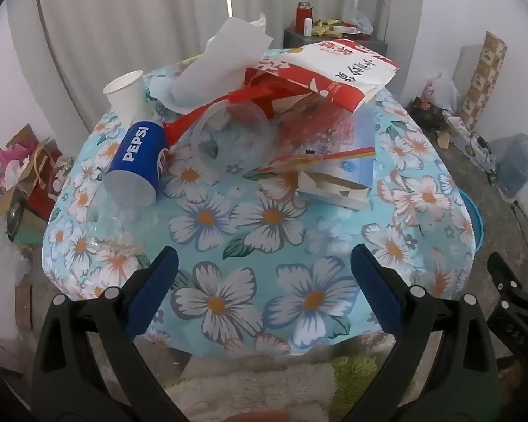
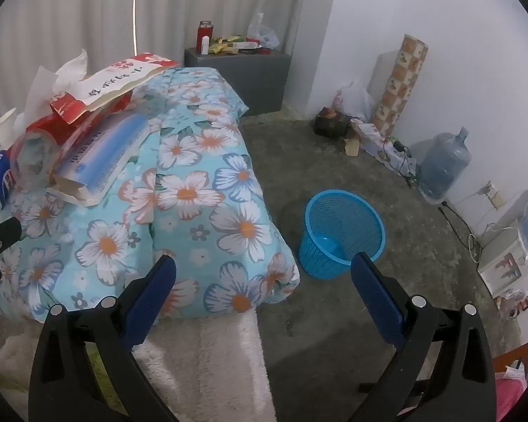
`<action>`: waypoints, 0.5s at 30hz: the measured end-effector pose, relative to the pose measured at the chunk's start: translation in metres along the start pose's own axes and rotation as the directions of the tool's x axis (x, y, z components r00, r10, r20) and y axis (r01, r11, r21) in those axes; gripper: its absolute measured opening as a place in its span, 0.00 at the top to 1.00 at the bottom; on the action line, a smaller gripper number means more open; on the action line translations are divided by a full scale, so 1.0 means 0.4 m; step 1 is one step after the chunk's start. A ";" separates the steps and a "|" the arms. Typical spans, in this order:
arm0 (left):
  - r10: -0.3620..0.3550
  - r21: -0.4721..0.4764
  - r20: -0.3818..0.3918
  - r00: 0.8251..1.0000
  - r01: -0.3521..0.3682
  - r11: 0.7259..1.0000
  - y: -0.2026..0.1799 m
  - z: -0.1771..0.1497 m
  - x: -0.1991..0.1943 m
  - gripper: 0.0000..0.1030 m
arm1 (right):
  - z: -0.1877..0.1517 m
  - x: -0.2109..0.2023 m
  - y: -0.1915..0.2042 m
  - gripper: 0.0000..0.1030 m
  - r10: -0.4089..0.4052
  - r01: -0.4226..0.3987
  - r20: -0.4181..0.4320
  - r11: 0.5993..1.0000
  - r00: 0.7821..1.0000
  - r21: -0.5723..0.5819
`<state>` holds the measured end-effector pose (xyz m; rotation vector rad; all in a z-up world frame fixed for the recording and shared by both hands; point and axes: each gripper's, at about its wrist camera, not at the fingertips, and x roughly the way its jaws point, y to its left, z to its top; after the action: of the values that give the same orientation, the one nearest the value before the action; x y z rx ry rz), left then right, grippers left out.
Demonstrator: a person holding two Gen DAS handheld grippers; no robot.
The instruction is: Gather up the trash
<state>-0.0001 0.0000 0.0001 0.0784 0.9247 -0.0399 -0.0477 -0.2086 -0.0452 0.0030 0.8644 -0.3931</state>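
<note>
**Hovering over the littered floral table, both claws spread wide**

Hanging above the near edge of the floral tablecloth (image 1: 264,218): left gripper (image 1: 264,292), blue pads well apart, nothing between them. Poised further right, over the cloth's near right corner and the floor: right gripper (image 2: 264,292), pads likewise wide apart and empty.

Piled across the far half of the table: trash. At far left, a white paper cup (image 1: 125,93), tipped, just beside a blue Pepsi cup (image 1: 139,161) lying on its side with its mouth toward the near edge. In the middle, a clear plastic container (image 1: 232,133) on its side, crumpled white paper (image 1: 221,66) behind it. Further right, a red-and-white bag (image 1: 338,70) resting on top of the heap, and nearer, a torn blue-and-white carton (image 1: 338,183).

Standing on the grey floor right of the table, just beyond the right claw: blue mesh bin (image 2: 341,232), upright, apparently empty.
</note>
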 end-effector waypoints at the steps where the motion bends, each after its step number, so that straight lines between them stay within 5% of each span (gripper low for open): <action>1: -0.002 0.000 -0.001 1.000 0.002 1.000 0.000 0.000 0.000 0.09 | 0.000 0.000 0.001 0.06 0.000 0.000 0.001 1.000 1.000 0.000; 15: 0.008 0.001 -0.006 1.000 -0.008 1.000 0.013 -0.004 0.000 0.09 | 0.002 -0.004 0.005 0.06 0.004 -0.004 0.004 1.000 1.000 0.003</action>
<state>-0.0011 0.0054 -0.0006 0.0833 0.9303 -0.0330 -0.0471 -0.2062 -0.0437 0.0068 0.8597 -0.3908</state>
